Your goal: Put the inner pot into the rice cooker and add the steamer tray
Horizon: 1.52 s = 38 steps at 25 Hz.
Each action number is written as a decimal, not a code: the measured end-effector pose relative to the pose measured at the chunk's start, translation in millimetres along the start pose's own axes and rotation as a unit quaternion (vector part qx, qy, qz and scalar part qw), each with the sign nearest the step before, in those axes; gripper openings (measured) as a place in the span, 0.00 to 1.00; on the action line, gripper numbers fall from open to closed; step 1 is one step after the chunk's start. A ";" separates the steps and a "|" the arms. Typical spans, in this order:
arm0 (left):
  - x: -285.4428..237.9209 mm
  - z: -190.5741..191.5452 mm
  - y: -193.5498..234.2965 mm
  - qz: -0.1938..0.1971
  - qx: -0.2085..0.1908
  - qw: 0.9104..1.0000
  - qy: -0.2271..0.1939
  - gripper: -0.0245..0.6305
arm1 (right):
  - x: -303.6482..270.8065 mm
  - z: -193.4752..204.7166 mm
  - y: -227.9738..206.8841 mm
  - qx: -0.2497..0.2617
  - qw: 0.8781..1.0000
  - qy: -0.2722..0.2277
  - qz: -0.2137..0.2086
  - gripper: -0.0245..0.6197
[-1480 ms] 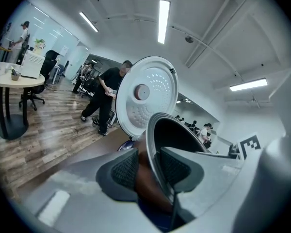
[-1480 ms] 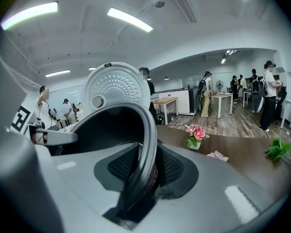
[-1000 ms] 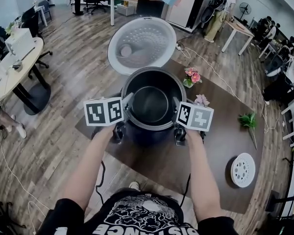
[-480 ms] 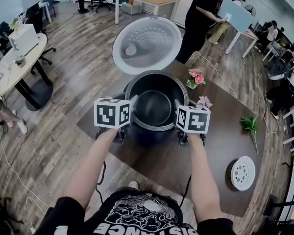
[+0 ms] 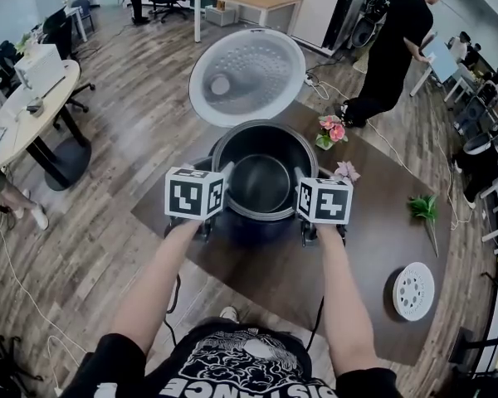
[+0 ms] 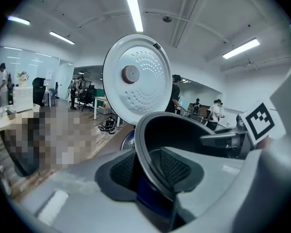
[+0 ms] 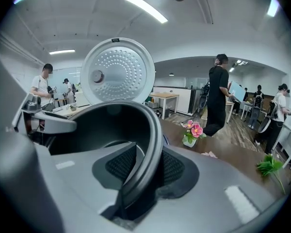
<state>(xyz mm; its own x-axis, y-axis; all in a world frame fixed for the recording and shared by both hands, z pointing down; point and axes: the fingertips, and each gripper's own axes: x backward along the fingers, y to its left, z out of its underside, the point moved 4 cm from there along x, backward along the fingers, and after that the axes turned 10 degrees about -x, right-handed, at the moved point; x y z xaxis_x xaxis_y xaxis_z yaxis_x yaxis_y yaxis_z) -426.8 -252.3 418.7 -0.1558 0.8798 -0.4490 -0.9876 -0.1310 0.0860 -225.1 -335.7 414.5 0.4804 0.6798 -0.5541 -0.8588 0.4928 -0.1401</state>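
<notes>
**Head view.** The camera sits high and faces forward and steeply down. It takes in the brown surface (image 5: 382,214) from its near edge to its far corner, and the wearer's forearms (image 5: 162,272) enter from below.

**Left gripper view.** The camera rides on the left gripper (image 6: 148,171), very close to the rim of the inner pot (image 6: 184,130). It looks across the pot from its left side, with the raised lid (image 6: 136,79) and the ceiling beyond.

**Right gripper view.** The camera rides on the right gripper (image 7: 144,168), equally close. Its jaws have just been opening with the rim between them. It looks across from the opposite side.

**Overlap.** All three views share the pot and the lid. Each gripper view catches the other gripper at its margin.
</notes>
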 end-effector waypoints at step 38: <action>11.7 -30.8 -40.7 0.002 -0.082 0.995 -0.052 0.43 | 48.6 7.8 -29.4 -0.051 0.995 -0.079 -0.011 0.40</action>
<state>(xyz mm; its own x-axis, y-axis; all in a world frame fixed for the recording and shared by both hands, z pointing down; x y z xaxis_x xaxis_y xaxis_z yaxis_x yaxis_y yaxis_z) -388.9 -250.7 382.5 -0.1648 0.9207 -0.3537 -0.9779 -0.1992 -0.0629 -175.1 -312.9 398.1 0.5152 0.7503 -0.4144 -0.8570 0.4570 -0.2382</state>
